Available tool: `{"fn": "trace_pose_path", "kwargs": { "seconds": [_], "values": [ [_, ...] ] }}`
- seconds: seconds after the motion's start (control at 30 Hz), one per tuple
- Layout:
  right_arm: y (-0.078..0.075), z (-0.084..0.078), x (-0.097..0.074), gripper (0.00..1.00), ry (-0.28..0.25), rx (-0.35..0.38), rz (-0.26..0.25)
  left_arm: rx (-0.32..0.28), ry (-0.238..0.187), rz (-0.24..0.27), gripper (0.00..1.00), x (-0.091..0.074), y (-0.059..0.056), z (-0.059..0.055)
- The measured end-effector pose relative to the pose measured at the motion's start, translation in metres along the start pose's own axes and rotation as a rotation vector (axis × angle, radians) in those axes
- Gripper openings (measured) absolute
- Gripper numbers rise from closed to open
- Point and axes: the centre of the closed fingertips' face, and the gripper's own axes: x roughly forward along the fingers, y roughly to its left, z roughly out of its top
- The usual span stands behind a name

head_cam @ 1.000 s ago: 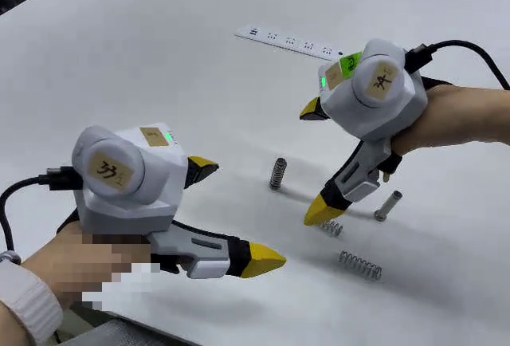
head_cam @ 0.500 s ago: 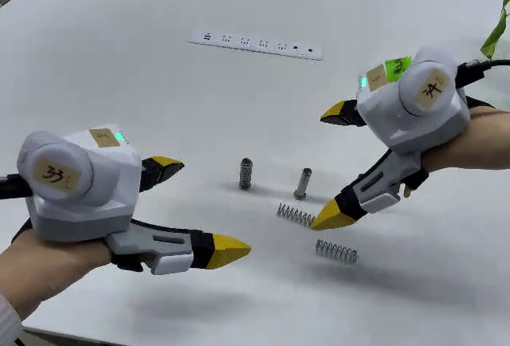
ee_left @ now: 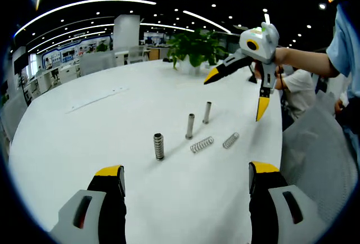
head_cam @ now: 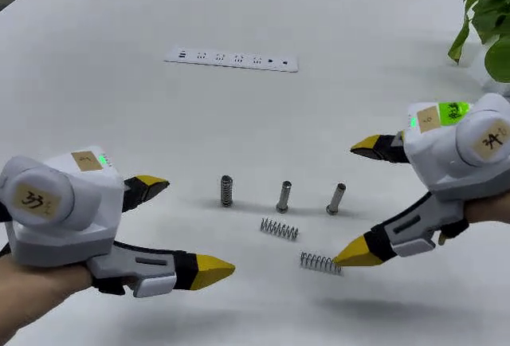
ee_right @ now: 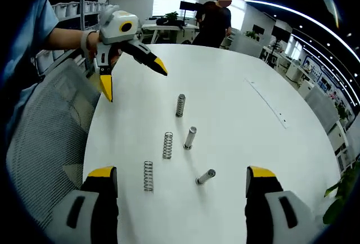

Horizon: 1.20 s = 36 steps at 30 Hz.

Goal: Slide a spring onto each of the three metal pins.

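Three metal pins stand in a row on the white table [head_cam: 119, 83]. The left pin [head_cam: 226, 190] [ee_left: 159, 146] [ee_right: 180, 105] wears a spring. The middle pin [head_cam: 284, 196] [ee_left: 190, 126] [ee_right: 190, 138] and right pin [head_cam: 336, 198] [ee_left: 207, 112] [ee_right: 206, 177] are bare. Two loose springs lie in front: one [head_cam: 279, 229] [ee_left: 202, 144] [ee_right: 167, 145] nearer the pins, another [head_cam: 320, 262] [ee_left: 230, 140] [ee_right: 148, 175] beside the right gripper's lower tip. My left gripper [head_cam: 182, 226] [ee_left: 185, 171] [ee_right: 132, 78] hovers open and empty left of the pins. My right gripper [head_cam: 362, 200] [ee_right: 180, 172] [ee_left: 236, 95] is open and empty.
A white power strip [head_cam: 231, 59] lies further back on the table. A green plant [head_cam: 486, 19] [ee_left: 194, 44] stands at the far right edge. A mesh chair [ee_right: 39, 143] is at the near table edge, and a person [ee_right: 216, 22] stands far behind.
The head camera has swung, shifting the whole picture. The right gripper has drawn back to the right, uncovering the third pin. Both grippers stay open and empty.
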Motion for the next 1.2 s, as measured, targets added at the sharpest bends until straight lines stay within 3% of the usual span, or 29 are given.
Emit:
{"fn": "trace_pose_path", "kwargs": {
  "seconds": [0.43, 0.97, 1.2],
  "values": [
    [0.01, -0.018, -0.019, 0.96, -0.035, 0.08, -0.052, 0.01, 0.012, 0.004, 0.93, -0.001, 0.004, 0.001],
    [0.025, -0.049, -0.039, 0.96, -0.058, 0.201, -0.131, 0.017, 0.041, -0.005, 0.93, -0.001, 0.002, -0.009],
    [0.034, -0.057, -0.038, 0.95, -0.059, 0.232, -0.134, 0.026, 0.055, -0.014, 0.93, -0.001, 0.0, -0.012]
  ]
}}
